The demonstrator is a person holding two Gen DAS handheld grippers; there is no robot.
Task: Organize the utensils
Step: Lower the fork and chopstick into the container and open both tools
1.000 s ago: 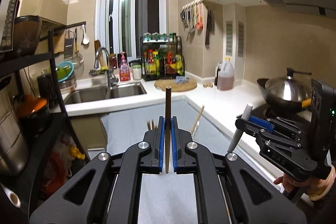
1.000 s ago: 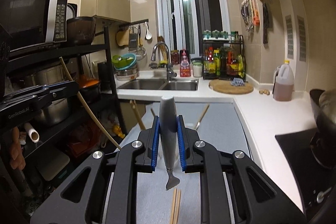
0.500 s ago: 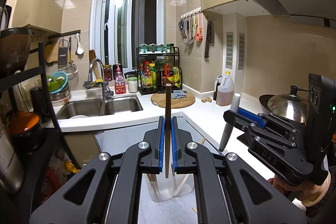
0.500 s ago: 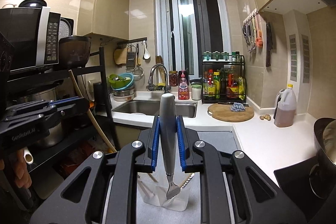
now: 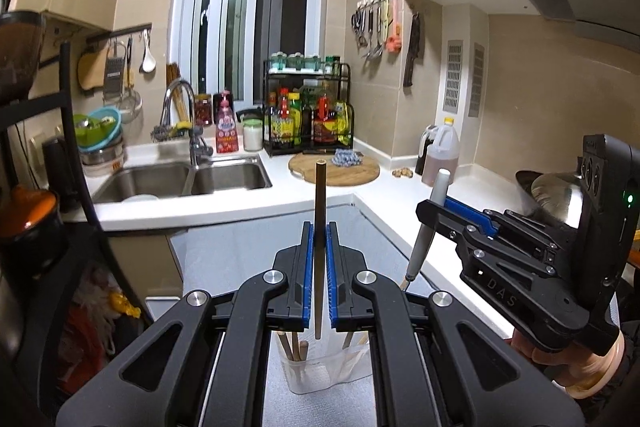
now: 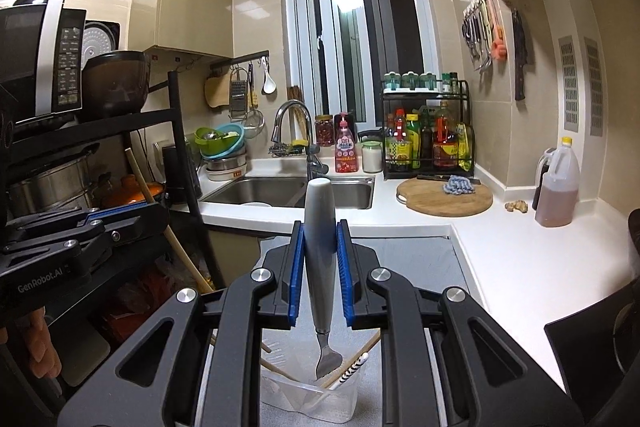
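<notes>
In the left wrist view my left gripper (image 5: 320,231) is shut on a thin brown chopstick (image 5: 320,195) that stands upright between the blue pads. Its lower end hangs over a clear plastic container (image 5: 316,373) holding several chopsticks. To the right, my right gripper (image 5: 434,207) is shut on a grey-handled utensil (image 5: 430,223). In the right wrist view the right gripper (image 6: 320,229) holds that utensil (image 6: 320,227) upright, its metal end just above the container (image 6: 280,393). The left gripper (image 6: 154,213) shows at the left with the chopstick (image 6: 140,173) slanting through it.
The container stands on a grey mat (image 5: 248,247) beside the white counter (image 6: 512,259). A double sink (image 6: 280,189), round cutting board (image 6: 444,201), spice rack (image 6: 428,143) and oil jug (image 6: 558,187) lie beyond. A black shelf rack (image 6: 180,155) with pots stands left, a wok (image 5: 556,191) right.
Both grippers have moved forward over the mat, each keeping its utensil. The clear container, unseen a second ago, now sits right below both held utensils.
</notes>
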